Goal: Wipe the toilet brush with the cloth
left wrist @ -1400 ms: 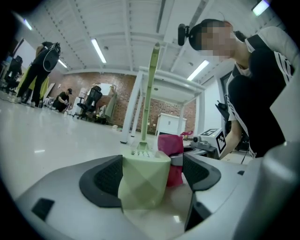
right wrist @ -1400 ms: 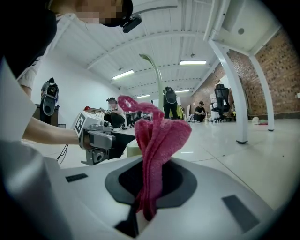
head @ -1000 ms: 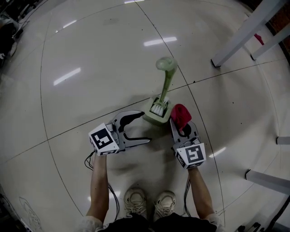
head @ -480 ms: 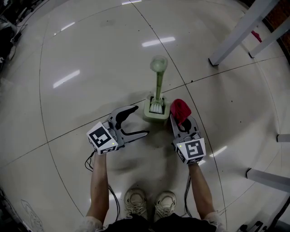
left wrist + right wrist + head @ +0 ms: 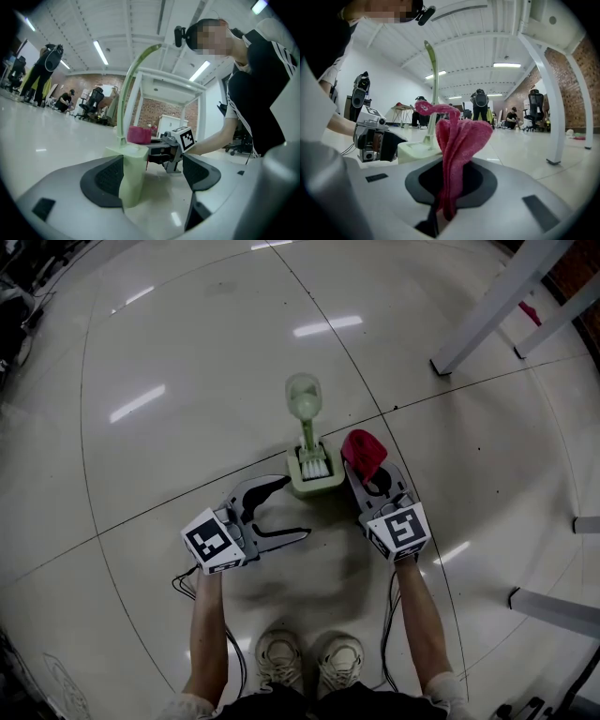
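1. left gripper (image 5: pixel 296 507): jaws wide apart, gripping nothing; holder (image 5: pixel 317 486) corner just beside one pad.
2. right gripper (image 5: pixel 366 482): jaws closed on red cloth (image 5: pixel 364 452).
3. brush (image 5: pixel 307 418) stands in holder on floor (image 5: pixel 187 352), between grippers.

1. I see a glossy tiled floor (image 5: pixel 187 352) crossed by dark joint lines.
2. White frame legs (image 5: pixel 497 306) stand at my upper right.
3. Pale shoes (image 5: pixel 279 651) sit at the bottom edge.
4. Far off are a brick wall (image 5: pixel 576 89), an office chair (image 5: pixel 533 110) and a standing person (image 5: pixel 480 105).
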The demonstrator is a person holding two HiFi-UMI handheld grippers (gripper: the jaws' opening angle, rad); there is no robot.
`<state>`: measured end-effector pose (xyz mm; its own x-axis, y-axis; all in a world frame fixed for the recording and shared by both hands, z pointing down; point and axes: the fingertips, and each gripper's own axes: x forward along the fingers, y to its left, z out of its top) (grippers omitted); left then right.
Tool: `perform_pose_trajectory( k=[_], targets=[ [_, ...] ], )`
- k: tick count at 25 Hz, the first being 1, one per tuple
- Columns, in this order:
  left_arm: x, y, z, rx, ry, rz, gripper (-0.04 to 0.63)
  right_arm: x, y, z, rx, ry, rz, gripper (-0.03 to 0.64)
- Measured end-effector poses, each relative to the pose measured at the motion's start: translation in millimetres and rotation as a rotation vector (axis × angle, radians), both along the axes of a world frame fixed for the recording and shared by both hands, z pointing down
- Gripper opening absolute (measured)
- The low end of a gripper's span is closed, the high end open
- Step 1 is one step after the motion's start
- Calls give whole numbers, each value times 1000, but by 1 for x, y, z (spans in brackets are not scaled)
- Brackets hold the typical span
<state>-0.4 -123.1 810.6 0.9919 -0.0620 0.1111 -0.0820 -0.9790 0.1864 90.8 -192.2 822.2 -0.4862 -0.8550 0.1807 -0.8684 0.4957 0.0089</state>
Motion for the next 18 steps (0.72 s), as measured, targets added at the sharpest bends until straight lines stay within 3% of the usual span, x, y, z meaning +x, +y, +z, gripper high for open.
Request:
perform_pose_trajectory(
  k=[3, 8, 18],
  targets=[
    [1, 2, -2, -8, 17, -17, 390, 7, 3, 0, -2, 18, 73, 31],
    [-9, 0, -18, 3, 65, -74, 390, 22, 43, -1, -28, -48, 320, 31],
    [-40, -10, -30, -15, 116, -179, 390, -24, 65, 12, -72, -92, 296, 31]
  ],
)
